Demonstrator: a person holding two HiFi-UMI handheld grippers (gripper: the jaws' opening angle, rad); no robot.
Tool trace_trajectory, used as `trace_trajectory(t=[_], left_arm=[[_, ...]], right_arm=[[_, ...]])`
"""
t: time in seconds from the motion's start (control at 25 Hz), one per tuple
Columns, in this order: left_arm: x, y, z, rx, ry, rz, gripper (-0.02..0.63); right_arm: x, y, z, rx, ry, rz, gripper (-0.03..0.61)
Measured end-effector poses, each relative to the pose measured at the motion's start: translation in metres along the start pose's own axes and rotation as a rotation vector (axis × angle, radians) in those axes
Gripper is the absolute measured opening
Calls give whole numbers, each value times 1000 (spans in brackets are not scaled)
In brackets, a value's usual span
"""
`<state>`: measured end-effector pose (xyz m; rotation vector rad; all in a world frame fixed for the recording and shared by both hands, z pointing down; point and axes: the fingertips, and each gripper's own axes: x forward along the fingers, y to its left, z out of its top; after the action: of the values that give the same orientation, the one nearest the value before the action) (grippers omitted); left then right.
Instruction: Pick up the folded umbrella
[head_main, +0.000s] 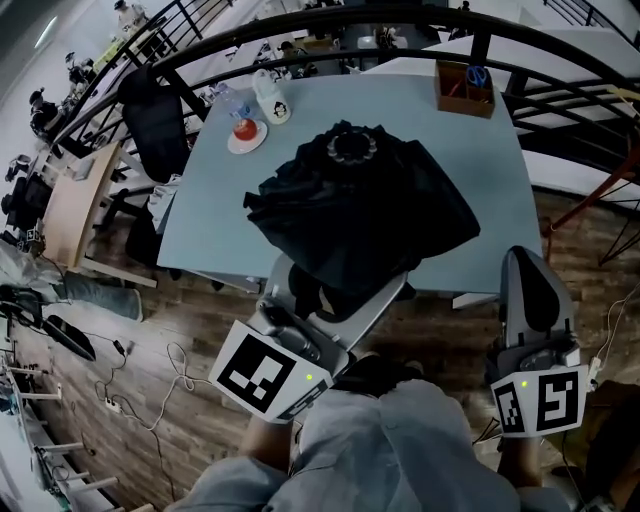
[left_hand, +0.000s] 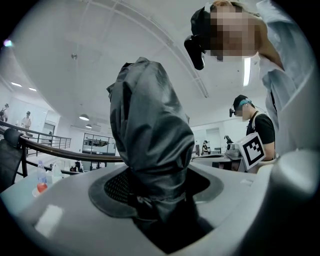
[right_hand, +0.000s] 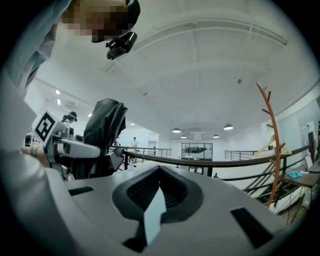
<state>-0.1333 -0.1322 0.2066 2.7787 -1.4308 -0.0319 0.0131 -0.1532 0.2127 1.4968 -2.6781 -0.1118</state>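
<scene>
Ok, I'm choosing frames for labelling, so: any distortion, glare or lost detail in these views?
Head view: fisheye bows the railing, and the black umbrella swallows fold detail. Left gripper view: dark round vignette, sheen on the umbrella fabric. Right gripper view: same vignette, bright ceiling, no obvious blur.

grey left tool (head_main: 332, 292), grey right tool (head_main: 531, 268) — black-and-white marker cubes (head_main: 262, 368), pale grey garment (head_main: 392, 442)

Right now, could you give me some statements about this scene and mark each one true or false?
1. The left gripper is shut on the black umbrella. True.
2. The right gripper also holds the umbrella. False: it holds nothing and is apart from the umbrella.
3. A wooden box stands near the far right corner of the table. True.
4. The umbrella is red. False: it is black.
</scene>
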Motion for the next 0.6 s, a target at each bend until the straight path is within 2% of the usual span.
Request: trace_trajectory(t=[0.32,0.6], left_arm=[[-2,2,1,-24,-17,17,291],[6,-4,-6,-15,5,0,291]], right_arm=[[5,4,-3,-5,4,33,0],[-1,-4,-5,0,8,7,0]])
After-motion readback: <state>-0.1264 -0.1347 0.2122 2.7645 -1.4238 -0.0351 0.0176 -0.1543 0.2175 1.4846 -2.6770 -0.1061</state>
